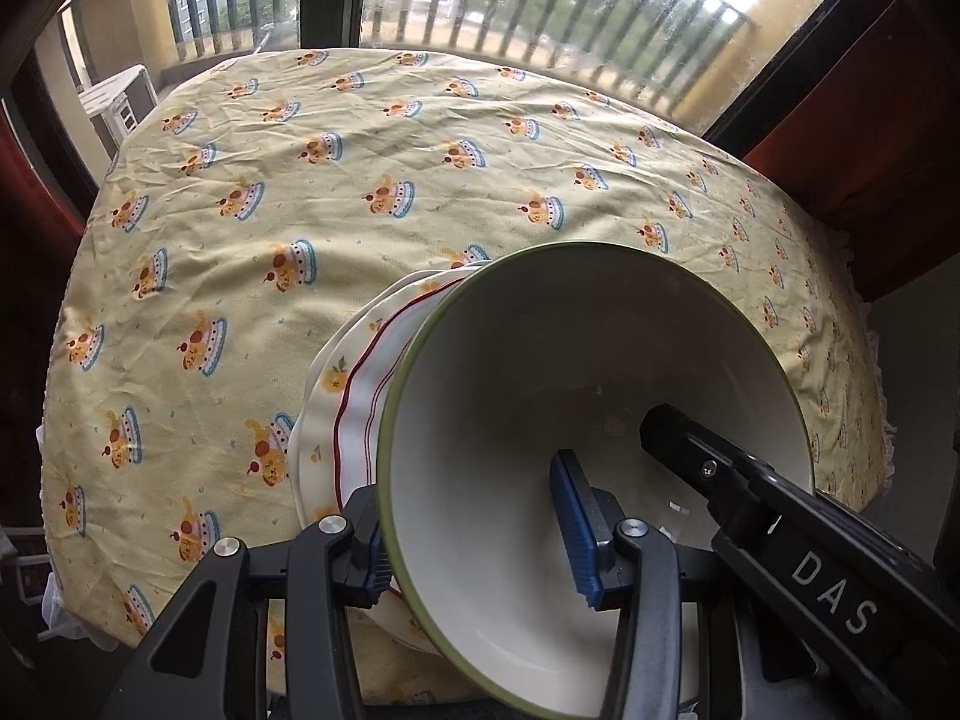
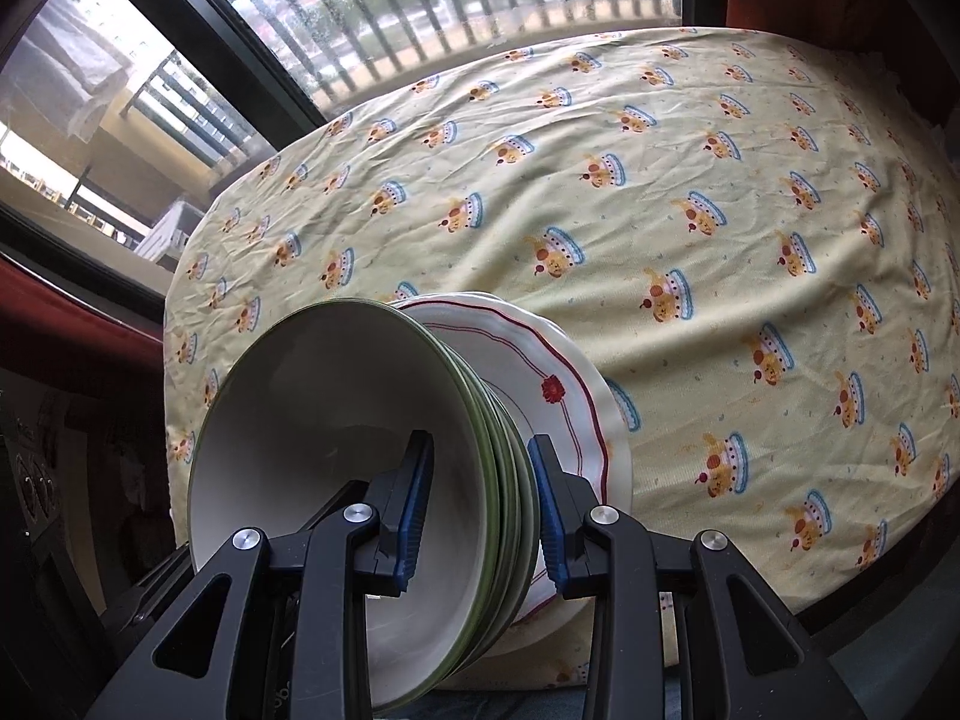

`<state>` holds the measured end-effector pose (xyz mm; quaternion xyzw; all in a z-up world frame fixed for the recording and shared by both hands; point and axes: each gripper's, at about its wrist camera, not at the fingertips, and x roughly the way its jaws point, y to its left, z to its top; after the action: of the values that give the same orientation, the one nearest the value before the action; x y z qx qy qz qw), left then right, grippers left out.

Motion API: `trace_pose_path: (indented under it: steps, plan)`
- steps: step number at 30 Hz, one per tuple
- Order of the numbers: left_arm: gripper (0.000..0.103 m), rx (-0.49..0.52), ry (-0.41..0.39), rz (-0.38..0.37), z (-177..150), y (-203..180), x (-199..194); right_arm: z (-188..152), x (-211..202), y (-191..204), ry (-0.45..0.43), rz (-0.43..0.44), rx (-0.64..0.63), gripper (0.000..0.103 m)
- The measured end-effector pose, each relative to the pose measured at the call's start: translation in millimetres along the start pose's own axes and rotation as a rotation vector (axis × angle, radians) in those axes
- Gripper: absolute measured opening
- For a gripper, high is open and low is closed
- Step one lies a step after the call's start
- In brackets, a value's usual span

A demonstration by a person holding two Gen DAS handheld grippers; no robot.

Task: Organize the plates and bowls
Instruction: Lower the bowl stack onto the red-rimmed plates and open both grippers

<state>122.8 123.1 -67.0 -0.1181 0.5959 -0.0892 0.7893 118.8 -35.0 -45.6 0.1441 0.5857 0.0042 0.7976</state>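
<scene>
**Green-rimmed bowls and scalloped plates carried as one stack**

Green-edged bowls [image 2: 336, 468], nested several deep, sit on the red-trimmed scalloped plates [image 2: 576, 414], and you hold the whole stack between both tools over the near edge of the table, which lies under a yellow cartoon-print cloth [image 1: 420, 138].

Your left gripper [image 1: 474, 540] is clamped across the pile's rim: one blue pad [image 1: 576, 516] lies inside the top bowl, the other presses under the plates at about 9 o'clock of the bowl. Your right gripper [image 2: 480, 504] bites the opposite rim in the same way, one pad inside the bowl, one beneath the plates, at 3 o'clock of the stack. Both tools point steeply downward, and the right tool's black body crosses the left camera's view at 4 o'clock.

This looks like the transport step: the pile is gathered and needs a resting place. The next move calls for keeping both clamps level with each other so the bowls do not slide, lowering the plates flat onto the cloth, then releasing both sides together.
</scene>
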Motion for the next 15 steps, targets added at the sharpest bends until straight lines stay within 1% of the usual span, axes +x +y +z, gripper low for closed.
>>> trace_pose_path:
  steps: [5,11,15]
  plan:
    - [0.045,-0.009,0.03,-0.012,2,12,7,-1,9,10,0.015,-0.023,0.005,0.037]
    - [0.044,-0.019,0.028,-0.03,10,16,9,8,14,21,0.027,-0.069,-0.031,0.036]
    - [0.044,-0.011,0.035,-0.022,13,15,11,12,17,24,0.032,-0.085,-0.049,0.036]
